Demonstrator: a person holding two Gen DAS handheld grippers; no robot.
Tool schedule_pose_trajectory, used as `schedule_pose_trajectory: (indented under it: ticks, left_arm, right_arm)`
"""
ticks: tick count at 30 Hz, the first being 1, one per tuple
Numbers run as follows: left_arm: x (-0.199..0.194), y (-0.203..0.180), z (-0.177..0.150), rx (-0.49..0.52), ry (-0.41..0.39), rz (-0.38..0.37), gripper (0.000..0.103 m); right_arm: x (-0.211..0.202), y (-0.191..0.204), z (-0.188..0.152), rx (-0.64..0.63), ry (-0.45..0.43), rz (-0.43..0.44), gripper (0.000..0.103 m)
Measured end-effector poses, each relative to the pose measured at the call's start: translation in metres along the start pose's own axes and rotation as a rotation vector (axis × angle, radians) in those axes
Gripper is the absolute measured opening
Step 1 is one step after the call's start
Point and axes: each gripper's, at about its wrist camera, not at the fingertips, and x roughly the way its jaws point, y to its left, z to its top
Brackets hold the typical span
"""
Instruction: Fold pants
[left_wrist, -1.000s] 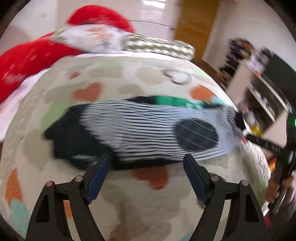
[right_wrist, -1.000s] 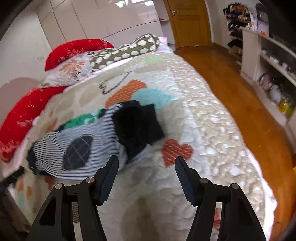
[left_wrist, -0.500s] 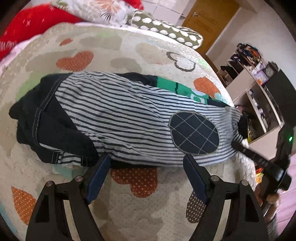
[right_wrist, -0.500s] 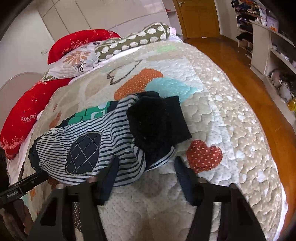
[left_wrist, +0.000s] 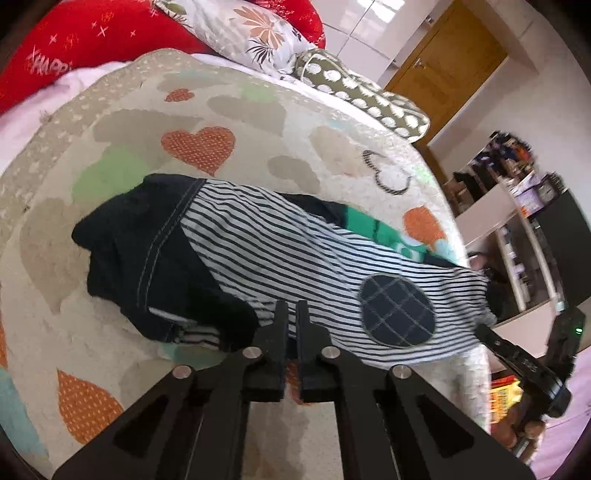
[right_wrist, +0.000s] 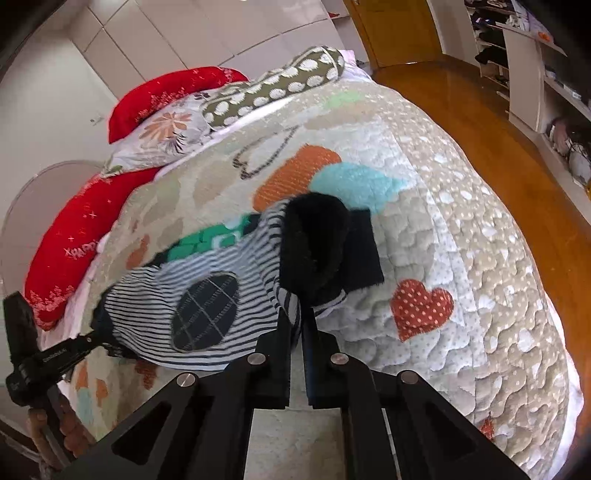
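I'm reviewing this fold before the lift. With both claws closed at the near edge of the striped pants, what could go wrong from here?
1. The left claw and right claw have just closed on the near edge of the striped pants; a thin pinch may slip.
2. The black fleecy lining is bunched, so creases may get folded in.
3. The quilt might get pinched too.

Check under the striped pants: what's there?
Under the striped pants: a dark garment with a green print pokes out the far side, on the heart quilt. The rest of it is covered.

One pants (left_wrist: 280, 254), four pillows (right_wrist: 273, 88), two grippers (left_wrist: 291, 314).
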Motion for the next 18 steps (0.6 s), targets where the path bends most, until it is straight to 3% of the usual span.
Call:
schedule_pose_trajectory:
  ticks: [3, 8, 9, 11, 13, 14, 18]
  left_arm:
    - [-0.003, 0.007, -0.011, -0.029, 0.001, -0.051, 0.063]
    - [0.013, 0.014, -0.015, -0.074, 0.051, -0.029, 0.065]
    - [0.019, 0.013, -0.013, -0.074, 0.066, -0.038, 0.063]
    - [0.03, 0.007, -0.009, -0.054, 0.086, -0.023, 0.045]
    - [0.043, 0.002, -0.004, -0.03, 0.113, 0.003, 0.009]
    - [0.049, 0.001, -0.002, -0.038, 0.127, 0.0, 0.001]
    - [0.043, 0.005, 0.003, -0.069, 0.088, -0.013, 0.001]
  right_arm:
    - [-0.006, 0.004, 0.005, 0.002, -0.003, 0.021, 0.006]
    - [-0.003, -0.008, 0.009, 0.071, 0.019, 0.067, 0.006]
    - [-0.003, -0.012, 0.009, 0.096, 0.023, 0.084, 0.006]
    - [-0.002, -0.02, 0.009, 0.132, 0.025, 0.098, 0.006]
    - [-0.001, -0.023, 0.007, 0.142, 0.028, 0.091, 0.006]
    - [0.0, -0.024, 0.004, 0.143, 0.034, 0.09, 0.006]
    - [0.0, -0.023, -0.004, 0.117, 0.047, 0.091, 0.006]
